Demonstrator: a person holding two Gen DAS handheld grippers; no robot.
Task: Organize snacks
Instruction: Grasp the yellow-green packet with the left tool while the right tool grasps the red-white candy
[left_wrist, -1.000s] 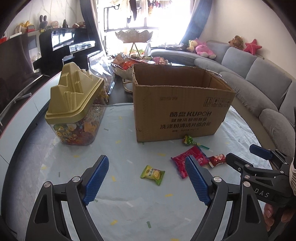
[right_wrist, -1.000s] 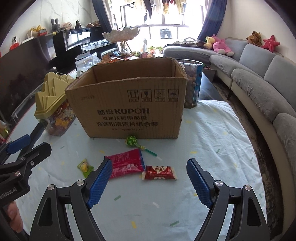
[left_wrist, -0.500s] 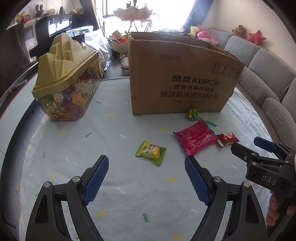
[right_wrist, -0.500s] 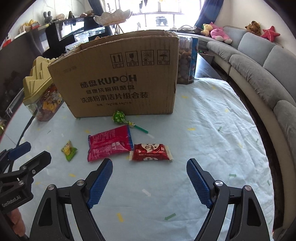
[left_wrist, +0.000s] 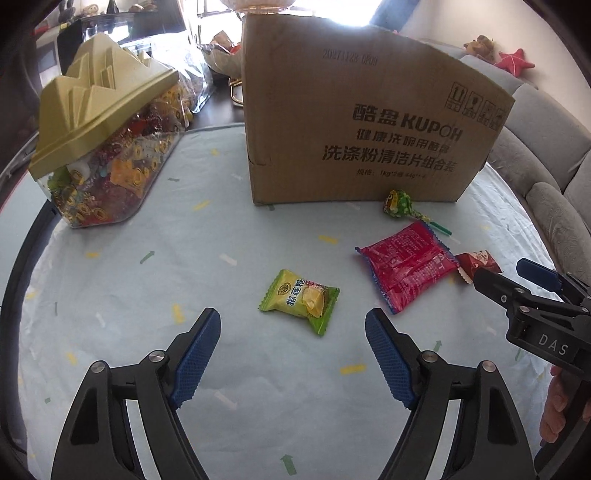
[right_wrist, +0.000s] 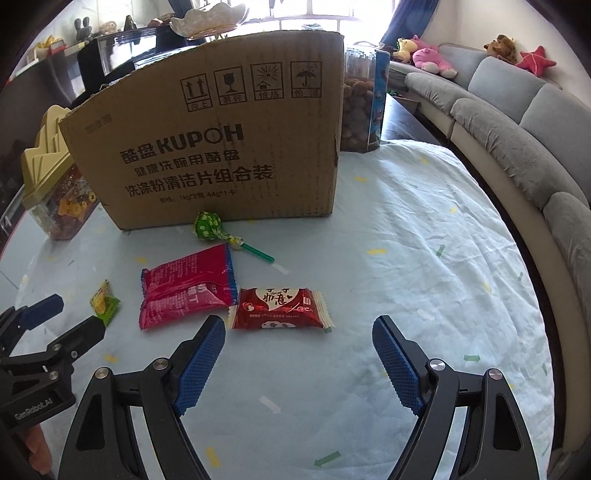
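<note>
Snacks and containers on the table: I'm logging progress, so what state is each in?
Green candy: loose on cloth, ahead of open left tongs.
Red heart packet: loose, ahead of open right tongs.
Pink packet: lying flat.
Lollipop: lying by box.
Cardboard box: upright.
Candy jar: lidded.

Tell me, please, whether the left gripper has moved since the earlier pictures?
Yes. The left gripper has come down and forward toward the green candy; the cardboard box now looms larger.
</note>
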